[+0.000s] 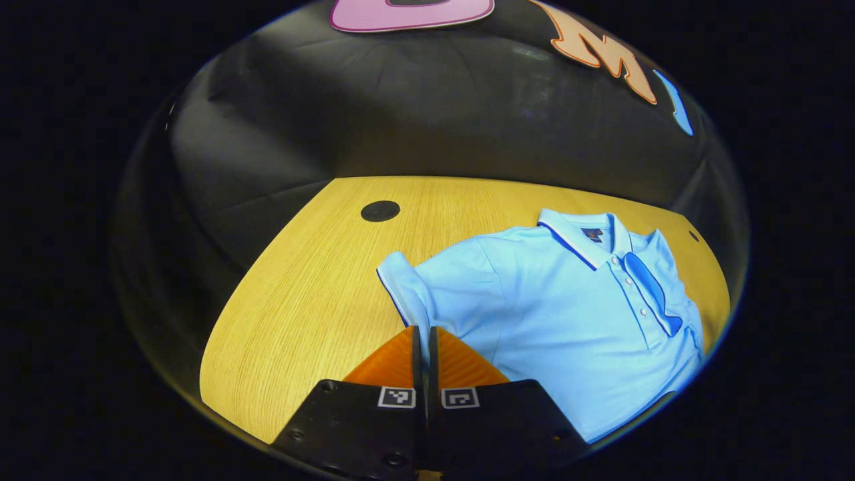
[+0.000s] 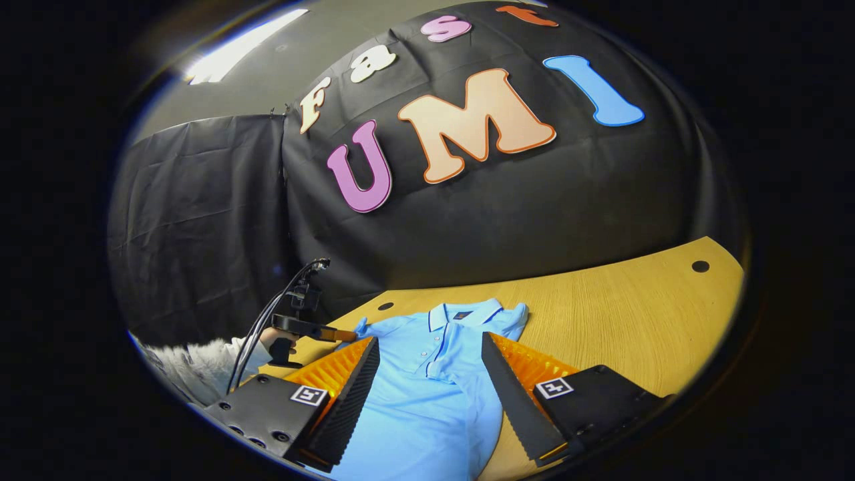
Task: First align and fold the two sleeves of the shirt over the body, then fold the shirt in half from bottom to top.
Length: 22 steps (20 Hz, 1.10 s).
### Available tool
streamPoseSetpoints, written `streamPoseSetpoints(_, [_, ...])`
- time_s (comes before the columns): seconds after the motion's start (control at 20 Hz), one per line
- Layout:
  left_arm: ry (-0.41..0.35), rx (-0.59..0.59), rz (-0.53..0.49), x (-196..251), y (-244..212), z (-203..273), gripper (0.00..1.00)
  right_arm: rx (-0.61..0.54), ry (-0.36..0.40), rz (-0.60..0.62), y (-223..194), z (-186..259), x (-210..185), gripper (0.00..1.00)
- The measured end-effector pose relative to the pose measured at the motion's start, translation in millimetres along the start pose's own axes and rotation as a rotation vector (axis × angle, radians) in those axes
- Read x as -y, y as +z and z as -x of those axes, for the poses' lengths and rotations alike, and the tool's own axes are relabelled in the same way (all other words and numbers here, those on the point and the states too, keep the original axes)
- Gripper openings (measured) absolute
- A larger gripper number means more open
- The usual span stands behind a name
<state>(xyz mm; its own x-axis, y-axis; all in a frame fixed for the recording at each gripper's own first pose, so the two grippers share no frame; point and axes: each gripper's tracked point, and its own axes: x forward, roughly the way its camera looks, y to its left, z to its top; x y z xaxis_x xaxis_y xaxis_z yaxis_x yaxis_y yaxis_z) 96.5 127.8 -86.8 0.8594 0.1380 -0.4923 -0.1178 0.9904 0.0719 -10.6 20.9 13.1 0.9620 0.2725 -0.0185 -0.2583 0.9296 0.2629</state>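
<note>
Shirt flat on table, collar far, long axis near-to-far. Its left sleeve lies just ahead of the left gripper, fingers pinched together, on sleeve edge or not: unclear. Right gripper spread wide over shirt body, nearer the right sleeve.

The left gripper view is taken low and close over the table, the shirt lying toward 2 o'clock. The right gripper view is taken higher, facing the booth wall. Shirt and table are shared
</note>
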Motion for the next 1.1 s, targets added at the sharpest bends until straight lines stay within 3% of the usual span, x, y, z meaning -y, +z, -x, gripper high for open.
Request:
streamPoseSetpoints(0.25, [-0.024, 0.062, -0.048, 26, 36, 25, 0.00, 0.009, -0.006, 0.007, 3, 4, 1, 0.97])
streamPoseSetpoints(0.55, [-0.141, 0.100, -0.186, 120, 60, 43, 0.00, 0.023, 0.000, -0.009, 8, 8, 0, 0.97])
streamPoseSetpoints(0.75, [-0.219, 0.081, -0.257, 181, 50, 34, 0.00, 0.046, -0.004, -0.014, 15, 13, 3, 0.97])
streamPoseSetpoints(0.95, [-0.250, 0.035, -0.287, 210, 31, 24, 0.00, 0.047, -0.007, -0.033, 16, 15, 6, 0.97])
streamPoseSetpoints(1.1, [-0.310, 0.042, -0.276, 225, 26, 26, 0.12, 0.040, -0.015, -0.023, 11, 15, 8, 0.97])
